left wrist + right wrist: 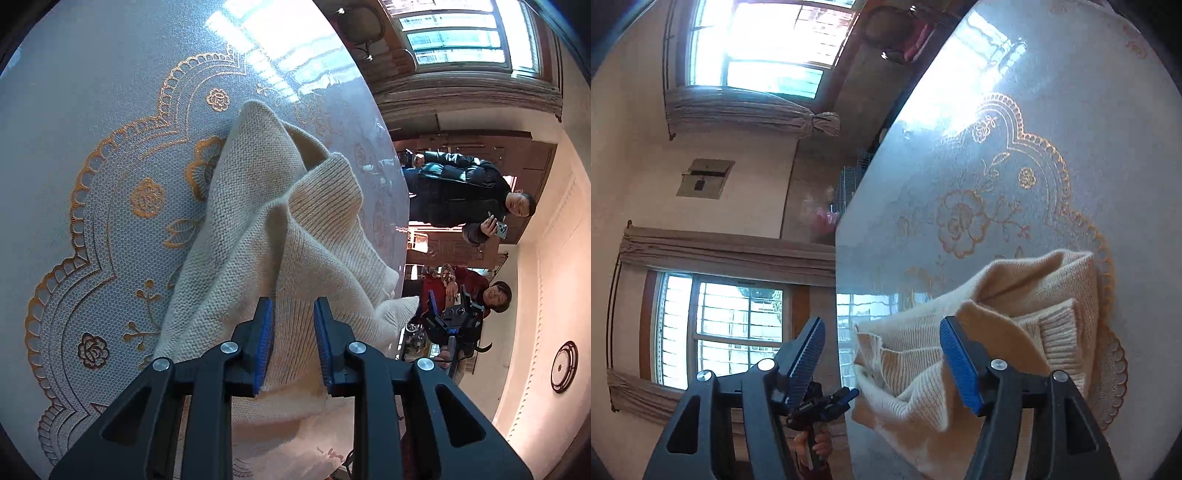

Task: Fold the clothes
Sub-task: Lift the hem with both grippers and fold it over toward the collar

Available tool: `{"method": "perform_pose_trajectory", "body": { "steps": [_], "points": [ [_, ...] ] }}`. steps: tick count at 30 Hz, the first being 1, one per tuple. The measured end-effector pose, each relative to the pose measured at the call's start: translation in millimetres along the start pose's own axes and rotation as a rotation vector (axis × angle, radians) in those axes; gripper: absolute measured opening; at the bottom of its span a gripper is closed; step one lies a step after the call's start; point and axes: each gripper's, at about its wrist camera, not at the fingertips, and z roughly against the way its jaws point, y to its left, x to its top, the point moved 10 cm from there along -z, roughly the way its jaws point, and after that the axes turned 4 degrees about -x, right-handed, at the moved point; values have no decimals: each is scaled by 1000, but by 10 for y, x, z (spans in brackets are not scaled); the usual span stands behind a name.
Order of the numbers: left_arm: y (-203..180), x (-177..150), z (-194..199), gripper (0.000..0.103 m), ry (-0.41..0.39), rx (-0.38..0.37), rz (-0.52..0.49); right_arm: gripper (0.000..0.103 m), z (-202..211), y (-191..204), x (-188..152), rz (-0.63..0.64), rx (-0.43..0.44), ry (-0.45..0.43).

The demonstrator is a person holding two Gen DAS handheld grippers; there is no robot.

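A cream knitted sweater point(266, 229) lies crumpled on the table, with a ribbed cuff or hem folded up near its middle. My left gripper point(293, 310) is open just above the sweater's near part, with cloth showing between the blue pads but not pinched. In the right wrist view the same sweater point(1015, 314) lies bunched at the table's edge. My right gripper point(882, 332) is wide open and empty, its right finger over the sweater, its left finger past the table edge. The other gripper point(820, 406) shows low beyond the edge.
The table has a grey cloth with gold floral lace pattern point(110, 221); its edge point(842, 258) runs close to the sweater. Two people point(472, 199) stand beyond the table. Windows and curtains point(731, 243) line the walls.
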Motion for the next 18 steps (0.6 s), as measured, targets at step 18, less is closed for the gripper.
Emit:
{"method": "perform_pose_trajectory", "body": {
  "steps": [18],
  "points": [
    [-104, -241, -243, 41, 19, 21, -81, 71, -333, -622, -1296, 24, -56, 228]
  ]
}}
